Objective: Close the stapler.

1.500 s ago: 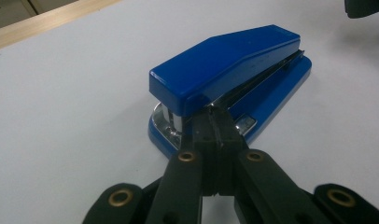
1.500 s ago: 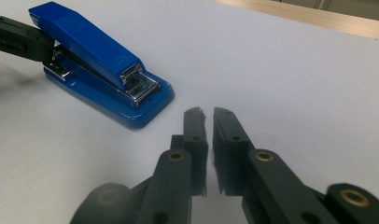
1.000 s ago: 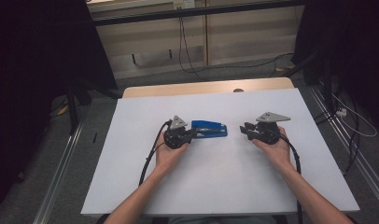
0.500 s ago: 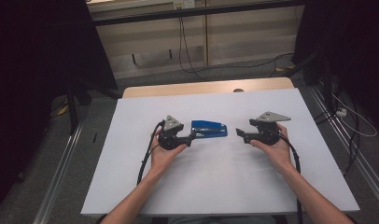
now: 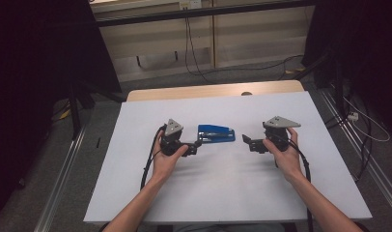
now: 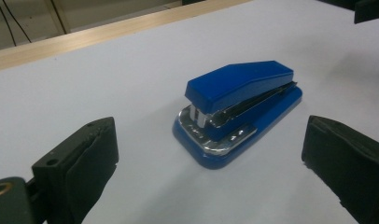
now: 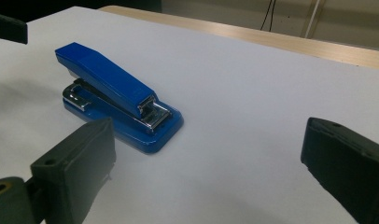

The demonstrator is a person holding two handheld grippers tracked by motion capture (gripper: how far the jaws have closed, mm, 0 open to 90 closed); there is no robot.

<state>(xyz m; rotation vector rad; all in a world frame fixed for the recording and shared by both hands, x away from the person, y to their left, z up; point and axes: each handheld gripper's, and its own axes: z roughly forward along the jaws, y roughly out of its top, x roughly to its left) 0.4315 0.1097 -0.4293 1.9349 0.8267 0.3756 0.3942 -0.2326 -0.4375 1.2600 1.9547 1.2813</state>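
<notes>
The white worktop (image 5: 223, 193) is bare toward its near edge. Mid-table, the left gripper (image 5: 195, 145) and right gripper (image 5: 246, 143) both hang released, jaws spread, nothing between them. Between and just beyond them, toward the far edge, a blue stapler (image 5: 216, 133) lies flat, its long axis running left to right, its chrome-fronted hinge end facing the left gripper.

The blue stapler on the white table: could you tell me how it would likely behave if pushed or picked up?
The blue stapler looks rigid, plastic over metal, so probably stiff and fairly dense. Its broad flat base should make it slide on the white table rather than tip. The smooth sloped top may slip, and the hinged arm could open if lifted by the top alone.
</notes>
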